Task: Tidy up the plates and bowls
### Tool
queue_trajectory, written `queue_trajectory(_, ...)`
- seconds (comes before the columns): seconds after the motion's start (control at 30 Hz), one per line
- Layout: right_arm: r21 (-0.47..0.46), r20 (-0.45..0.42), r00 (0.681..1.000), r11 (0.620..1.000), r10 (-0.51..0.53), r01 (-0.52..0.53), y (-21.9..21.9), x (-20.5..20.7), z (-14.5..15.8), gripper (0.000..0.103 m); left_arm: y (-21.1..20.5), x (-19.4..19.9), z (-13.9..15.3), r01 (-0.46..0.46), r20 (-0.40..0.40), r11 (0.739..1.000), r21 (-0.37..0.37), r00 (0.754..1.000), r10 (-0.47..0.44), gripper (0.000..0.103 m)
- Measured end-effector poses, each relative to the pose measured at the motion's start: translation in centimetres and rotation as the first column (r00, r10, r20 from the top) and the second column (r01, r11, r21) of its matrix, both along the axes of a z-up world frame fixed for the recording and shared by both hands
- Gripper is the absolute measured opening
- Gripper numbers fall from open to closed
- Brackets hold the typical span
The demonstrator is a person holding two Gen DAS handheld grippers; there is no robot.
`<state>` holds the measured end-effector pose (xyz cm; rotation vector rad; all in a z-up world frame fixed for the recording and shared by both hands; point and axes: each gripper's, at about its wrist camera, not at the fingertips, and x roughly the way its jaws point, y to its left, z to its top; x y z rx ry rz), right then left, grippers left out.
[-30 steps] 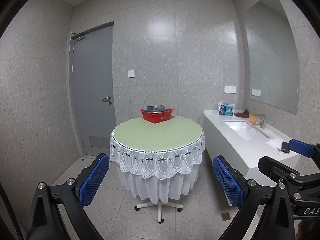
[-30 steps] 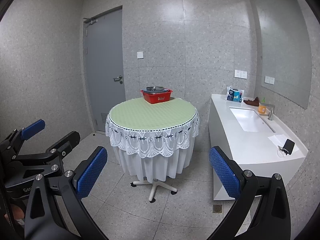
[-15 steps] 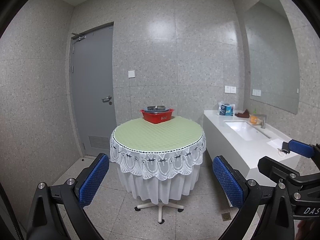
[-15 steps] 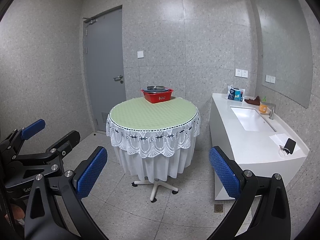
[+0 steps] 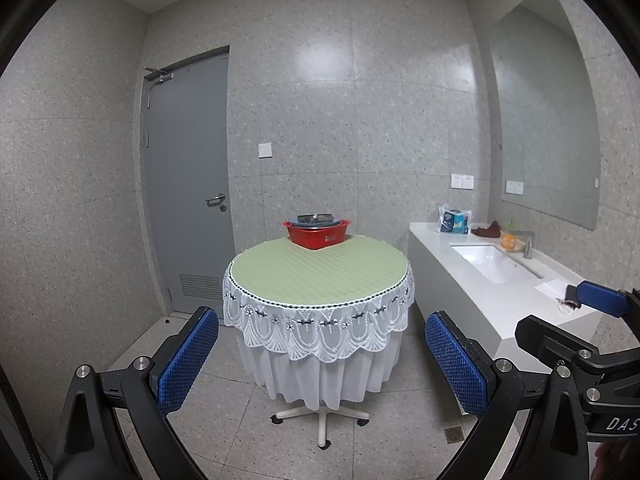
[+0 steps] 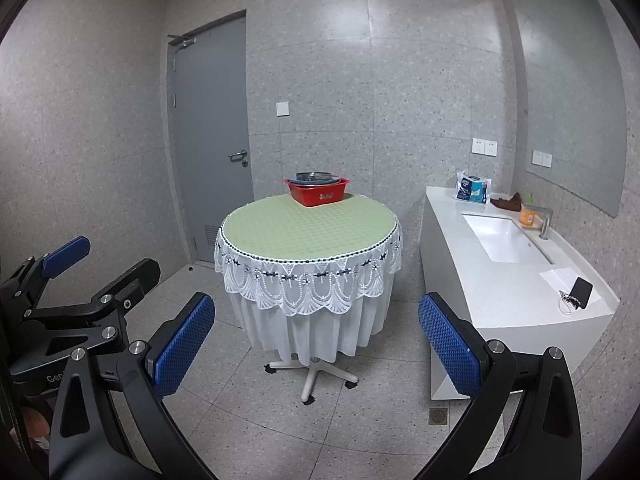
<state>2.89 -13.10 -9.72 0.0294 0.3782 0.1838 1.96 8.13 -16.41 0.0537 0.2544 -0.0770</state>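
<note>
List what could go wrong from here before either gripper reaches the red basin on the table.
1. The red basin sits at the far edge of the round table, so reaching it means leaning across; a push could send it off the back.
2. The lace tablecloth hangs loose and could snag the open left gripper or right gripper.
3. The metal dishes stacked in the basin may slide if it tilts.
</note>
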Motion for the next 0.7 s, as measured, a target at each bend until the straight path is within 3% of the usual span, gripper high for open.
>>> queue_trajectory(0.7,0.006,-0.008,1.000,1.000,0.000,0.000,0.19,-0.15,-0.15,0.103,-0.53,-0.32,-0.11,-0.007,0.002,1.000,0.012,1.000,0.007,0.102)
